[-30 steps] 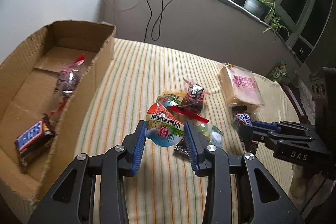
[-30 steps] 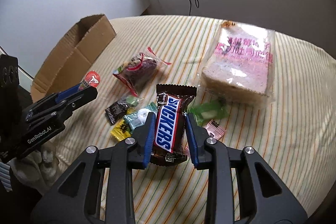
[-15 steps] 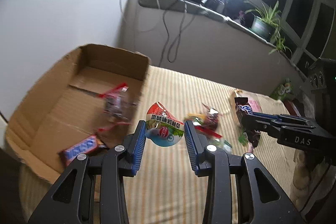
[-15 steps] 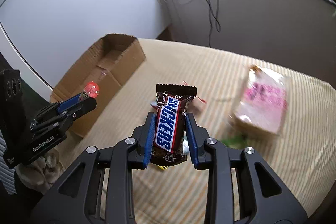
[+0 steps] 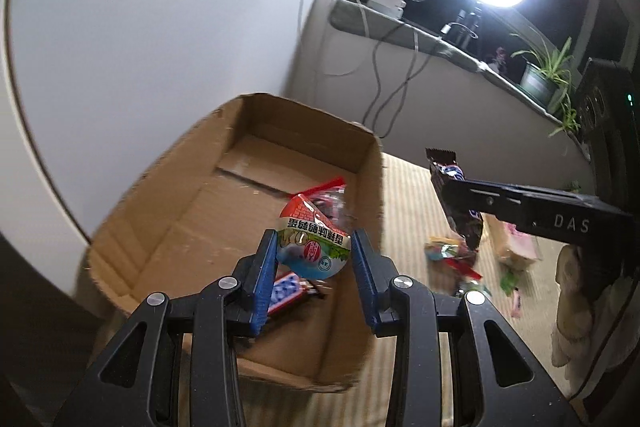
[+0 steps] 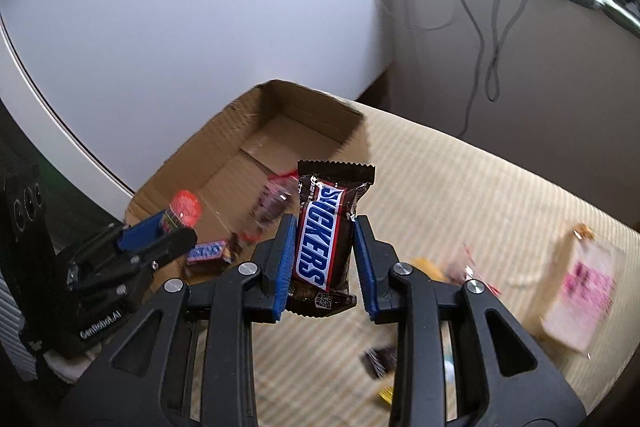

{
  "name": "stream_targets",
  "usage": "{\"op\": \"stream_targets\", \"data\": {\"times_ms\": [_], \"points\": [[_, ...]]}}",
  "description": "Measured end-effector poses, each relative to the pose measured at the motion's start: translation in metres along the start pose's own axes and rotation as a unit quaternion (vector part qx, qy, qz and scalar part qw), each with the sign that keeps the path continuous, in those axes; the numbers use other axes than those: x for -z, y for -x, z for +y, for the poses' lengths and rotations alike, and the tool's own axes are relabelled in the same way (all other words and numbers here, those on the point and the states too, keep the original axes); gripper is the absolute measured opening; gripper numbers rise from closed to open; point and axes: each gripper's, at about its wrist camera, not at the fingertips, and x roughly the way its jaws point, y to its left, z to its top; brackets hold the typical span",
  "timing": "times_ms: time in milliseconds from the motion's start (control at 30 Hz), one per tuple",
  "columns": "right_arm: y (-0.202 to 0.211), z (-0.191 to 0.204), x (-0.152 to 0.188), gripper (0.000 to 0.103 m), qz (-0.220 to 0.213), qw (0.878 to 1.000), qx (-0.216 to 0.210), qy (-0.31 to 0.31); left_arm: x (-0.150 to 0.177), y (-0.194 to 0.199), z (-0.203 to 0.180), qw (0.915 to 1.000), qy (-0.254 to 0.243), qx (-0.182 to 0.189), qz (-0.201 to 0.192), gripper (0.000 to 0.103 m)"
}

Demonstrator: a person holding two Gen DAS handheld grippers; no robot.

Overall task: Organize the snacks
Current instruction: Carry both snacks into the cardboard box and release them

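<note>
Left wrist view: your left gripper (image 5: pixel 314 259) is clamped on the round egg-shaped snack pack (image 5: pixel 313 247), and the cardboard box (image 5: pixel 168 211) lies right beneath and ahead of it, long axis running away from you, so this hand is the nearer one for the drop. A wrapped sweet (image 5: pixel 328 193) and a small bar (image 5: pixel 290 289) lie on the box floor. Off to the right your right gripper (image 5: pixel 464 203) hangs over the striped cloth (image 5: pixel 404 195). A second ago this pack hung over the loose pile with the box off to the left; now you're over the opening. Right wrist view: your right gripper (image 6: pixel 324 247) pinches the Snickers bar (image 6: pixel 326 235) upright, long axis along the fingers, and the box (image 6: pixel 240 131) sits ahead and to the left, its near wall not yet crossed. A second ago the bread pack (image 6: pixel 580 287) was straight ahead; now it's slid to the right edge, blurred.
</note>
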Motion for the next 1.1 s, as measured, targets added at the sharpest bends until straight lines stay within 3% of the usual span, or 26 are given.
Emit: {"op": "stream_targets", "data": {"times_ms": [467,767,933,967,1100], "points": [[-0.060,0.043,-0.024,0.030,0.030,0.999,-0.033,0.030,0.004,0.000,0.024,0.9997,0.018,-0.018,0.006,0.035],[-0.070,0.052,-0.025,0.031,0.035,0.998,-0.036,0.043,0.005,-0.001,0.027,0.9995,0.020,-0.024,0.010,0.038],[-0.064,0.047,-0.026,0.057,0.025,0.998,-0.033,0.037,0.005,0.000,0.027,0.9992,0.025,-0.029,0.008,0.041],[-0.062,0.046,-0.026,0.057,0.022,0.999,-0.033,0.036,0.005,0.000,0.028,0.9992,0.026,-0.029,0.008,0.046],[-0.049,0.040,-0.023,0.059,0.015,0.999,-0.027,0.036,0.005,0.005,0.026,0.9992,0.026,-0.031,0.000,0.047]]}}
